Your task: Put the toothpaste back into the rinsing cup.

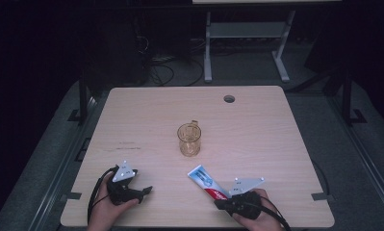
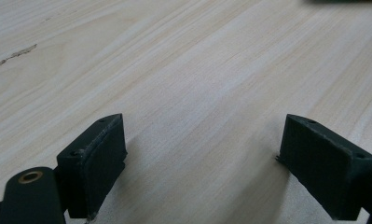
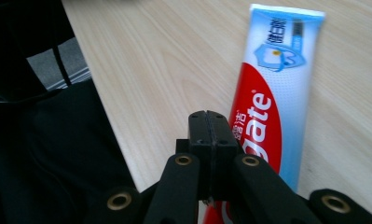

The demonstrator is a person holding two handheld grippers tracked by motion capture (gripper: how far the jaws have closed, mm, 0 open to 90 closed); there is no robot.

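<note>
One glossy flat toothpaste tube [image 3: 272, 84]; pale woodgrain table [image 1: 257, 125].

Left hand [image 1: 104, 208] entering from bottom left of high view, wrapping around left gripper [image 1: 142, 191]; gripper pointing right across frame, jaws standing wide apart, nothing between the pads [image 2: 102, 163]. Right hand [image 1: 255, 211] entering at bottom right of high view, gripping right gripper [image 1: 218, 204]; gripper pointing left across frame, jaws pressing together, pads meeting flat, nothing clamped between them.
</note>
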